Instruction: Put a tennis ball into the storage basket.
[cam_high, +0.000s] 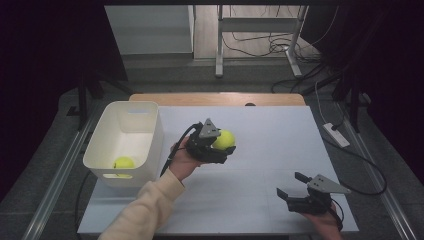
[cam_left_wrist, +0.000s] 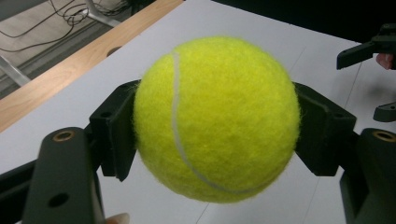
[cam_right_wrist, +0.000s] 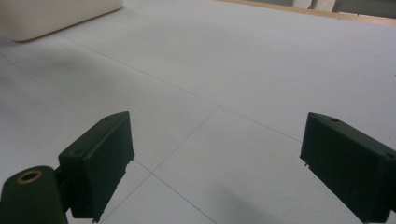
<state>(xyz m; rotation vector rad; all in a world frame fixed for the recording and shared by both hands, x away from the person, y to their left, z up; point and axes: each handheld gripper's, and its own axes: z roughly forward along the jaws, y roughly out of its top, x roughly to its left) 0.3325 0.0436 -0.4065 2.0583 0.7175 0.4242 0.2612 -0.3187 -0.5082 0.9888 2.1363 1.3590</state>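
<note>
The tennis ball (cam_left_wrist: 217, 119) is a fuzzy yellow-green sphere with 1 pale curved seam running down its face, and it sits clamped between the 2 black jaws of the left gripper (cam_high: 218, 145), pads pressed against its opposite sides so that it is held clear of the table. Seen from above, that ball (cam_high: 224, 139) hangs just to the right of the white bin (cam_high: 150, 131) — near it, but not over it. Inside the bin, against its near wall, lies a second tennis ball (cam_high: 123, 162) of the same colour. The bin is a rounded white plastic tub with a handle slot in its near wall, standing at the left part of the table (cam_high: 270, 130). The table has a flat, pale grey-white top crossed by faint thin lines, with a strip of wood along its far edge. Well to the right of the bin and nearer the person, the right gripper (cam_high: 293, 184) rests low at the table's near edge with its jaws spread apart and nothing between them — bare tabletop shows in the gap. Beyond the table the room is dim: a grey floor, metal stand legs (cam_high: 219, 45) and loose cables (cam_high: 280, 45).
</note>
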